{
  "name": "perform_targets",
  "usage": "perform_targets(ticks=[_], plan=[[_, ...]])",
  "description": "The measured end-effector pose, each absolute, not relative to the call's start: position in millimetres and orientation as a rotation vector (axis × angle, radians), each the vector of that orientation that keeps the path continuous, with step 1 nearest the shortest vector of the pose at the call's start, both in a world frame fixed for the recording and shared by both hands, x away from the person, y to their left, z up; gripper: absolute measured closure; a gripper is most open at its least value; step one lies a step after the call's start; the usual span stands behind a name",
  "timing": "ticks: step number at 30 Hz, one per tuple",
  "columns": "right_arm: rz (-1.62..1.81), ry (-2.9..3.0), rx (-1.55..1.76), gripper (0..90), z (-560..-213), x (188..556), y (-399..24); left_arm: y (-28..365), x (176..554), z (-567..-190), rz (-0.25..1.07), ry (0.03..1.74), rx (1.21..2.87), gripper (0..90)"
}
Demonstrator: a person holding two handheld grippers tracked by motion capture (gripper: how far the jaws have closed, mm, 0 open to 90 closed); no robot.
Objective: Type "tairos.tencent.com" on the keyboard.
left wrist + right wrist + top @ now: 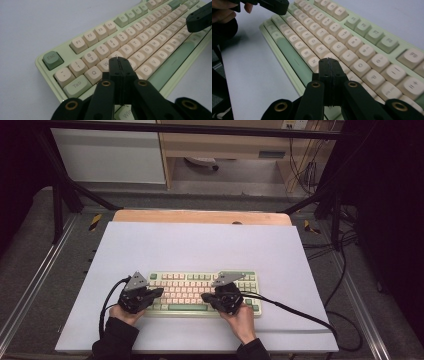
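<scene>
I've got my left hand (121, 314) near the table's (200, 240) front edge, towards its left side, wrapped around the left gripper (156, 293), and in the left gripper view its two black jaws are pressed flat together with nothing between them, the tip (119, 60) poised over the letter rows near the W and E keys of the mechanical keyboard (202, 292). That keyboard, pale green case with cream keycaps and green accent keys, lies flat on the white table top, close to the front edge and about midway between the left and right edges, its long side parallel to the front edge. I can read the Esc key (52, 59), the Tab key (76, 85) and the green space bar (172, 62) in the left gripper view. Moving right, the right gripper (206, 296) sits over the keyboard's right half, my right hand (242, 319) behind it near the front edge. In the right gripper view its jaws are also closed tight on each other, empty, tip (328, 60) hovering above the keys around N and M. Black cables (295, 312) trail off each gripper across the table.
</scene>
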State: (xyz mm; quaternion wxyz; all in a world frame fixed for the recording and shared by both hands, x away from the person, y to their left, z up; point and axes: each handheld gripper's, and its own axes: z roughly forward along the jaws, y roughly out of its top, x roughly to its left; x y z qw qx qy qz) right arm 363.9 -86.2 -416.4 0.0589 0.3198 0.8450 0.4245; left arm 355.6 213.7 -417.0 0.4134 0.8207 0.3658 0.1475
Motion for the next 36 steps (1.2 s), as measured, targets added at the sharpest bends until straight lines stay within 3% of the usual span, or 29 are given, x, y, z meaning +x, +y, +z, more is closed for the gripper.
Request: perform_targets(ticks=[19,36], plan=[[1.297,2.501,1.054,89.7,-420.4,359.3,-136.3,193.8,356.8,-413.4,0.370,0.872,2.097,90.0],[1.292,2.493,1.074,90.0,-424.1,356.7,-150.4,165.9,370.7,-406.1,0.375,0.845,2.117,90.0]])
